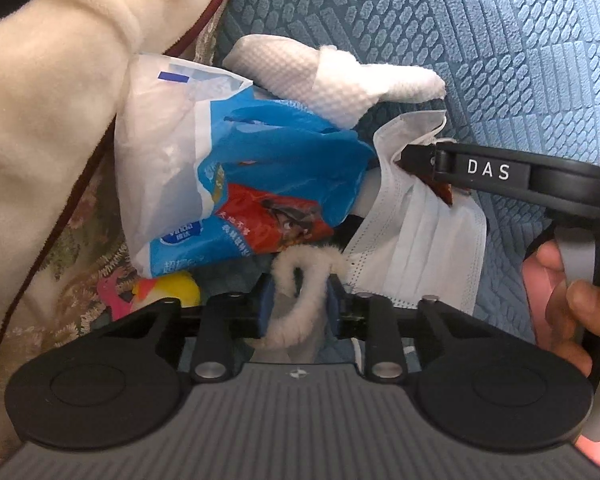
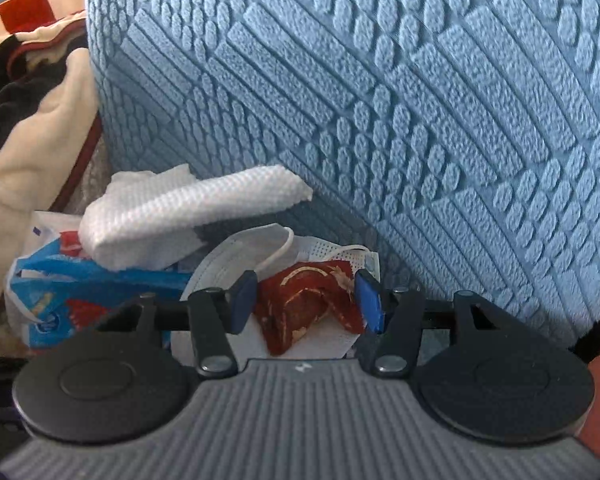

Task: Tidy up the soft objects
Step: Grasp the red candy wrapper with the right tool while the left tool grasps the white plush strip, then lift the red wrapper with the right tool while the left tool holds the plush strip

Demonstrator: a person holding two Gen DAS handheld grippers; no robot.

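Observation:
My left gripper (image 1: 300,304) is shut on a white fluffy loop (image 1: 300,276), held low over the pile. My right gripper (image 2: 306,300) is closed on a small red patterned pouch (image 2: 308,304), held over a white face mask (image 2: 236,260). In the left wrist view the right gripper (image 1: 420,160) reaches in from the right over the mask (image 1: 420,240). A blue and white tissue pack (image 1: 220,184) lies left of the mask; it also shows in the right wrist view (image 2: 60,292). A white textured cloth (image 1: 324,80) lies behind it, also in the right wrist view (image 2: 180,212).
A blue textured sofa cushion (image 2: 380,100) rises behind the pile. A cream fleece blanket (image 1: 48,100) lies at the left over a floral cover (image 1: 80,240). A yellow and pink toy (image 1: 168,292) sits by the left fingers.

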